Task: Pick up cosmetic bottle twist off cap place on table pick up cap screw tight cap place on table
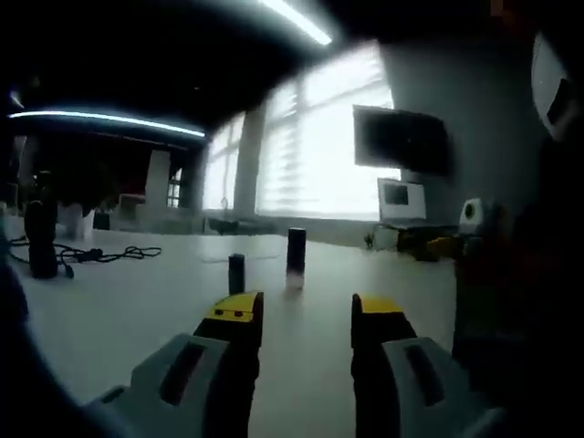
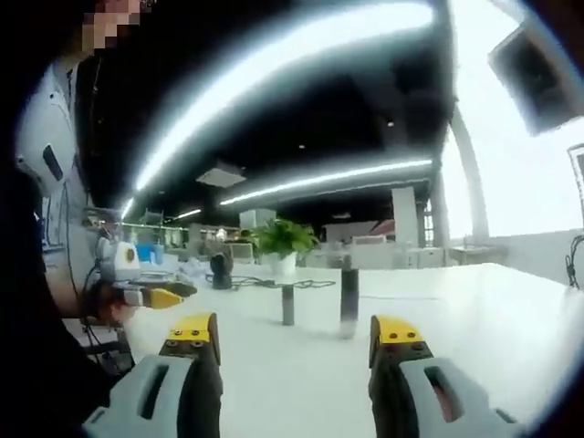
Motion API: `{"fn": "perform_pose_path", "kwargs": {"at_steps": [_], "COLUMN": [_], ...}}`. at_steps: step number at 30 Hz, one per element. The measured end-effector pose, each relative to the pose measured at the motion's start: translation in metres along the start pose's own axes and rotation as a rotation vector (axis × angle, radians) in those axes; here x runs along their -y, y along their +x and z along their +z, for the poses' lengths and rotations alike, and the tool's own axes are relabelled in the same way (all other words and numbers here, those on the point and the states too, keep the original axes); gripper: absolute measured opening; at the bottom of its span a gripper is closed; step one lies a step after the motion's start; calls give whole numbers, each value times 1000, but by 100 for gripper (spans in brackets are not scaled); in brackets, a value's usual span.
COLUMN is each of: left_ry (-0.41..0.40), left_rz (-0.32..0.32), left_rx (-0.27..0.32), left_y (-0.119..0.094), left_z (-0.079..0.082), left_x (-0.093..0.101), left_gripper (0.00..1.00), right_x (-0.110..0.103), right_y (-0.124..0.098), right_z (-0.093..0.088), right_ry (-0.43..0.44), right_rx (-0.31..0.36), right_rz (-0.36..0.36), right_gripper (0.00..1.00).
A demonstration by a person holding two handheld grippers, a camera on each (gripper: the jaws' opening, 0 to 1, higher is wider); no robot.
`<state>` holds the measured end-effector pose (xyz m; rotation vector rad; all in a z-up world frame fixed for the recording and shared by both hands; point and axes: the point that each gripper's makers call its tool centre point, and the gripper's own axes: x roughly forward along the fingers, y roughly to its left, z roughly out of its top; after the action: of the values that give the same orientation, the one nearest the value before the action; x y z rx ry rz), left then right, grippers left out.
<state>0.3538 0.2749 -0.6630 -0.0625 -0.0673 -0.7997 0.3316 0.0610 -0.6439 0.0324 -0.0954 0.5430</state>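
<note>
At the centre of the left gripper view we see the bottle [image 1: 296, 250] as dark, smooth and faintly glossy, its cap [image 1: 236, 272] matt beside it. Below them the table [image 1: 137, 301] looks pale, smooth and slightly sheened. Our left gripper [image 1: 307, 321] seems grey plastic with yellow tips.

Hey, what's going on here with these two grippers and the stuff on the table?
A person holds two grippers over a white table. The left gripper and right gripper are both open and empty. Ahead of them stand a tall dark cosmetic bottle and a shorter dark cap, upright and apart, neither grasped.
</note>
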Motion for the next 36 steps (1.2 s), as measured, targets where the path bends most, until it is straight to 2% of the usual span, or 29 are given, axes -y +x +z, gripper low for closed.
{"fn": "perform_pose_path", "kwargs": {"at_steps": [3,10,14,18,20,23,31,36], "left_ry": [10,24,45,49,46,50,56,80], "left_rz": [-14,-10,-4,-3,3,-3,-2,4], "left_rx": [8,28,28,19,20,12,38,30], "left_y": [-1,-2,-5,-8,-10,-9,-12,-15], "left_z": [5,14,15,12,10,8,19,17], "left_x": [6,5,8,9,9,9,11,12], "left_gripper": [30,31,29,29,29,29,29,28], "right_x": [1,6,1,-2,-3,-4,-3,-10], "right_y": [-4,-9,-7,6,7,6,7,6], "right_z": [-1,-2,-3,1,6,3,0,1], "right_ry": [-14,-24,-40,-55,-27,-26,-40,-53], "right_rx": [-14,-21,-29,-41,-9,-12,-18,-18], "right_rz": [5,-13,2,25,16,21,18,34], "right_gripper": [60,59,59,59,59,59,58,58]}}
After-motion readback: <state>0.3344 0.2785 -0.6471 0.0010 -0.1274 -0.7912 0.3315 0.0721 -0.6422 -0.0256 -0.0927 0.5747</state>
